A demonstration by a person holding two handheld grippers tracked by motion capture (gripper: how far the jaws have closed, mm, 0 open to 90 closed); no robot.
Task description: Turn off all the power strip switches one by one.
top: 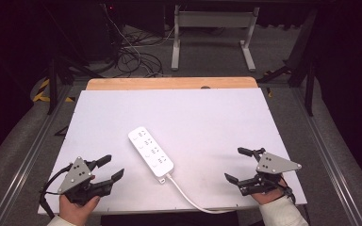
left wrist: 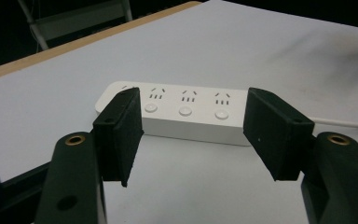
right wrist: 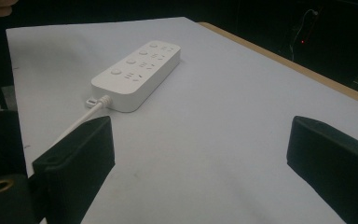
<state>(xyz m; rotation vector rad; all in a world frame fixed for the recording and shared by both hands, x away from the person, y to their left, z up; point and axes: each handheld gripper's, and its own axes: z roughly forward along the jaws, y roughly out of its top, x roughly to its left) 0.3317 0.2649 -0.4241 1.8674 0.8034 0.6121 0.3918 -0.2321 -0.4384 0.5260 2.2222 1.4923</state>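
one white power strip [top: 150, 151] lies mid-table on the white table [top: 217, 117], four sockets on it, one cord [top: 188, 195] trailing to the near edge. left gripper [top: 113, 167] and right gripper [top: 235, 165] flank the strip, both jaws wide, holding nothing.

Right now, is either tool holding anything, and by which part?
Nothing is held. The left tool and right tool are both open, apart from the power strip lying on the table between them.
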